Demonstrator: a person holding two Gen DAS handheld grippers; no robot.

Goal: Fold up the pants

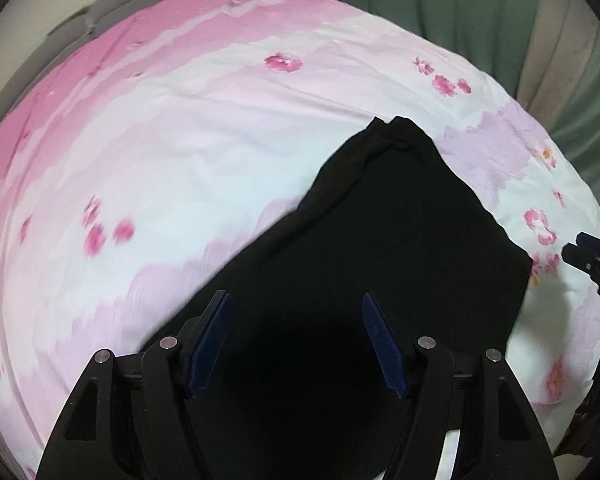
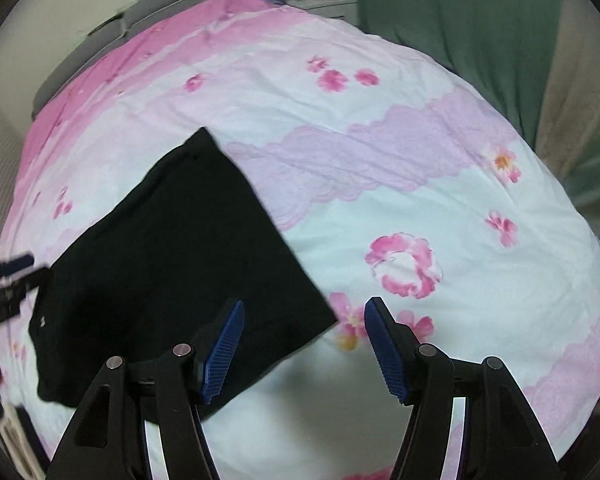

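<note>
Pants [image 1: 400, 248] flat on bedspread [image 1: 180, 152], below open left tool [image 1: 296, 300].

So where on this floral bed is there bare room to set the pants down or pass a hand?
The pink-and-white floral bedspread lies bare to the right of the folded black pants, out to the green curtain, and bare again left of them toward the grey headboard. It is crowded only where the open left gripper and right gripper hover over the pants.

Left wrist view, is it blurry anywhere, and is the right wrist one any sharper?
Left wrist view: the flowers on the bedspread smear at the left, and the black pants show no detail. Right wrist view: sharper at the centre, though the left gripper at the edge is blurred. Both bow the bed heavily.
</note>
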